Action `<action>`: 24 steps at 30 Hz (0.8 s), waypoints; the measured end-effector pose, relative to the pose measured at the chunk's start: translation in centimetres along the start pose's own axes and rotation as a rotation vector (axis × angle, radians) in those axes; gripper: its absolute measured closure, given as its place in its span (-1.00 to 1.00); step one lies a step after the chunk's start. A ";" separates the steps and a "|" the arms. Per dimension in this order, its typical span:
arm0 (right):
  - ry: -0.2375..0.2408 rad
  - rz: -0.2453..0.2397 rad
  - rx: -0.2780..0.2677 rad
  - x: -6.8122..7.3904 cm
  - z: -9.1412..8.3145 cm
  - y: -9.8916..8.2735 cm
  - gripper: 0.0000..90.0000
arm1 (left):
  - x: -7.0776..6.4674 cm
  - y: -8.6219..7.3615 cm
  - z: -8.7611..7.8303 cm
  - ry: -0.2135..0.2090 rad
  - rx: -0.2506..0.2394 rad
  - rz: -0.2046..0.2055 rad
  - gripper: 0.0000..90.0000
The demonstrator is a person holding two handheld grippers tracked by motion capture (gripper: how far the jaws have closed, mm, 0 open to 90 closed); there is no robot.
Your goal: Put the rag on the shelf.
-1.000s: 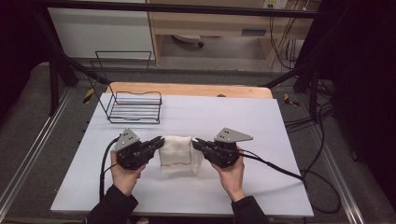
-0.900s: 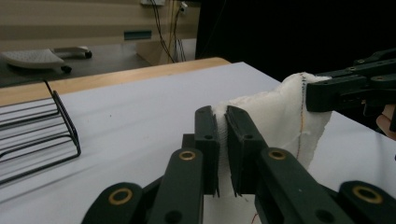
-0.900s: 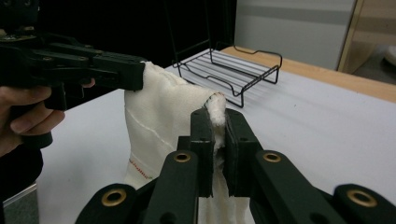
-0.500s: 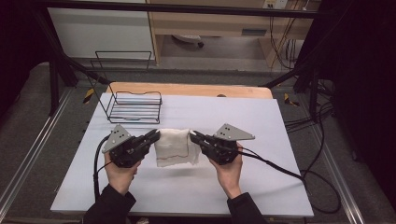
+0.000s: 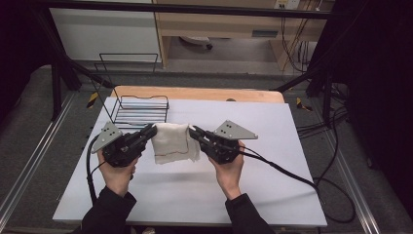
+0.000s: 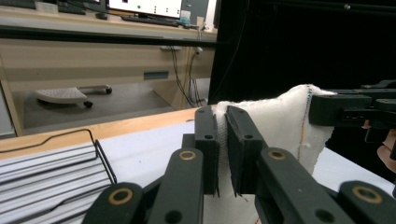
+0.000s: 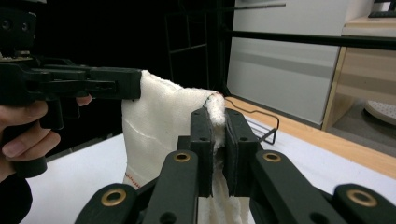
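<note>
The white cloth (image 5: 173, 141) is up off the table now.
A second ago it lay bunched on the white table (image 5: 272, 195); now it hangs flat between both grippers, in front of the wire basket (image 5: 141, 108), so it looks ready to fold or move. The left gripper (image 5: 150, 129) and right gripper (image 5: 194, 130) each pinch a top corner tight. The cloth is soft, with thin stitched edges.

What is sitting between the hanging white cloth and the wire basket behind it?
Nothing visible: the white cloth, clamped by the left claw and right claw, hangs just in front of the wire basket, with bare table around.
</note>
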State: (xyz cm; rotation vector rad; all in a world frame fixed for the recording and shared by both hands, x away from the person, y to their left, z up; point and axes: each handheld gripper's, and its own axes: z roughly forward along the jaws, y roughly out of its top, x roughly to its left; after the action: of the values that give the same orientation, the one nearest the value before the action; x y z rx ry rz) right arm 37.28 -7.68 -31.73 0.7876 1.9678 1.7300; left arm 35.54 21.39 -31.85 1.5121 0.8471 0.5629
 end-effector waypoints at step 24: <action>-0.015 -0.017 -0.073 0.5 2.8 3.9 0.86 | 2.2 3.6 -0.3 0.057 -0.075 0.011 0.85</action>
State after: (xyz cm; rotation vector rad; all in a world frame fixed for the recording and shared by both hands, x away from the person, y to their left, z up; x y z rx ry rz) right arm 39.19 -4.94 -28.30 0.7538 1.8849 1.7702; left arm 37.30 23.33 -28.60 1.4392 0.8527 0.6412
